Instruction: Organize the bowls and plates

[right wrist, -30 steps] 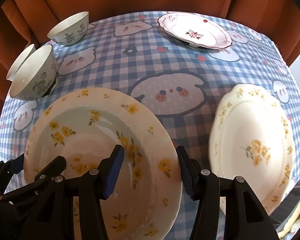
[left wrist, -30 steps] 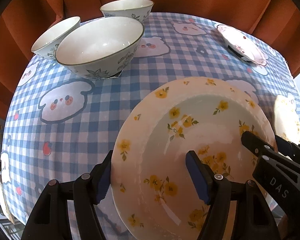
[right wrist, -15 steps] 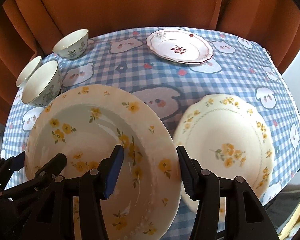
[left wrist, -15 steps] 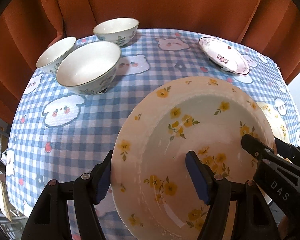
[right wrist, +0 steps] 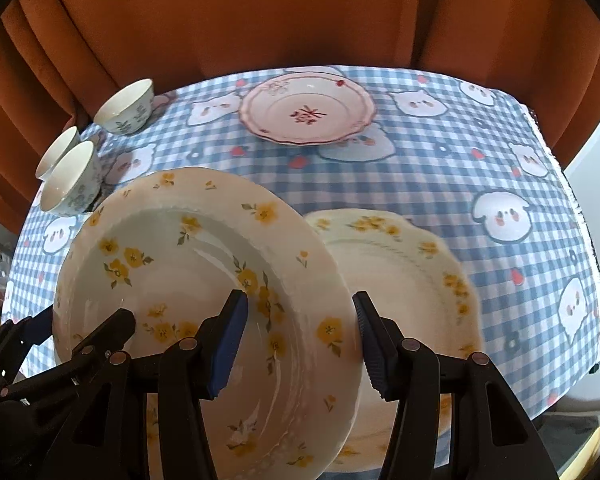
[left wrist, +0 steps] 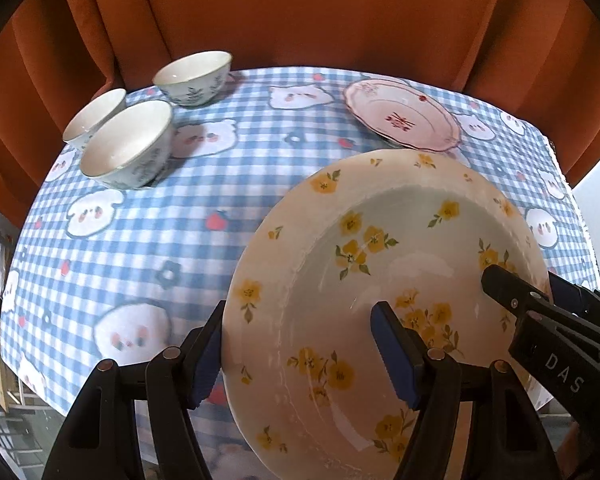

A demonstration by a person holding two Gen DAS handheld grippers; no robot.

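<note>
Both grippers hold one large cream plate with yellow flowers (left wrist: 380, 280) (right wrist: 188, 264) in the air above the table. My left gripper (left wrist: 300, 354) is shut on its left rim. My right gripper (right wrist: 300, 344) is shut on its right rim and also shows in the left wrist view (left wrist: 540, 308). A second yellow-flower plate (right wrist: 412, 276) lies on the table, partly under the lifted plate. A pink-rimmed plate (right wrist: 306, 110) (left wrist: 404, 114) lies at the back. Three white floral bowls (left wrist: 128, 148) (right wrist: 72, 180) stand at the back left.
The table wears a blue checked cloth with cartoon animals (left wrist: 180, 240) (right wrist: 480, 168). An orange curtain (left wrist: 300, 12) hangs right behind it. The table's right edge (right wrist: 580, 216) drops off beside a pale wall.
Both grippers have raised the flowered plate well above the table and carried it right, so it now overlaps the second yellow-flower plate.
</note>
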